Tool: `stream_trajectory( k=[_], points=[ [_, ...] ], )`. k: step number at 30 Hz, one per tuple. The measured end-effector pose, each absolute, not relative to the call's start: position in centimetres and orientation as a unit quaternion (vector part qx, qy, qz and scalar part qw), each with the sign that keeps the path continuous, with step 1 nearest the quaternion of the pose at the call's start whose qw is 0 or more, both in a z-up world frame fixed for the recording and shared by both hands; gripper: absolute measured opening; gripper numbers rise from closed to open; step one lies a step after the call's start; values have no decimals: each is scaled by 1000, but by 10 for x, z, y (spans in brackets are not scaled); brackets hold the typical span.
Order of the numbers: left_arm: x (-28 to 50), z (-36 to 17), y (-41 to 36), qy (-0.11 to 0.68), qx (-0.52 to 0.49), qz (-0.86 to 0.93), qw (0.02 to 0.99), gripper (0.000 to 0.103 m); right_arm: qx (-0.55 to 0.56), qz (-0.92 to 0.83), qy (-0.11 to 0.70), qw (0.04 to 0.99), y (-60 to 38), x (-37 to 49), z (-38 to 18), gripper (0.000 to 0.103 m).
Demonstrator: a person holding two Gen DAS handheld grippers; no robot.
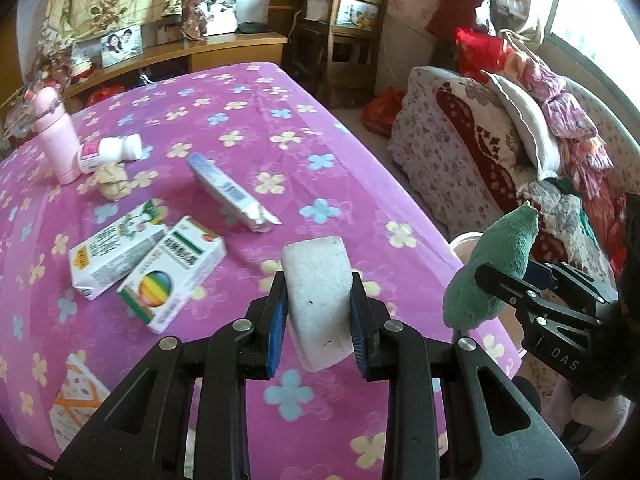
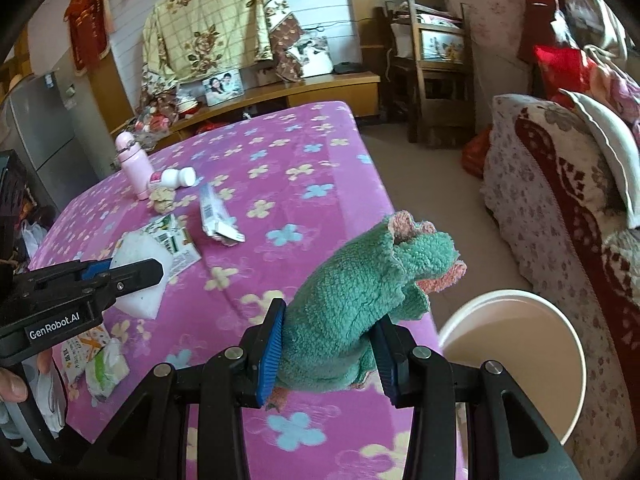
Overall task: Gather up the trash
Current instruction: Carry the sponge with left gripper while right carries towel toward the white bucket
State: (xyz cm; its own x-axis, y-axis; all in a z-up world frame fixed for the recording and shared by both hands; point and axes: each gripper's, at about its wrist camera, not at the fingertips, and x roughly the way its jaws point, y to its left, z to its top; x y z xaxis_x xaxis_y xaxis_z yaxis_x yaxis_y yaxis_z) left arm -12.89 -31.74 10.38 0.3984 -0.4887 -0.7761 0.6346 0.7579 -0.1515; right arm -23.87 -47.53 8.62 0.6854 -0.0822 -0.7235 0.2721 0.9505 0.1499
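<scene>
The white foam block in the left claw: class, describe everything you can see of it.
The white foam block is a thick, rounded slab, looking like rough, slightly speckled polystyrene with a few dark flecks. The left claw clamps its two long sides between blue pads, holding it above the pink flowered table cover, tilted away from the camera.

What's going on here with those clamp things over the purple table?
A person is clearing trash with two hand-held grippers. The left gripper is clamped on a white foam block; the right gripper grips a green cloth. A white bucket sits beside the table, where boxes and bottles remain.
</scene>
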Motion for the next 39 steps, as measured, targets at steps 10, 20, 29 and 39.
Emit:
stream_trajectory(
  k=[10, 20, 29, 39],
  points=[
    [-148, 95, -369, 445, 91, -382, 805, 27, 135, -144, 390, 900, -523, -272, 80, 40],
    [-172, 84, -423, 457, 97, -432, 771, 27, 156, -194, 400, 882, -572, -312, 64, 40],
    [-187, 70, -462, 479, 94, -460, 742, 28, 178, -224, 415, 864, -604, -337, 42, 40],
    [-199, 64, -492, 491, 81, -488, 717, 32, 195, -247, 429, 846, -622, -348, 21, 40]
  ],
)
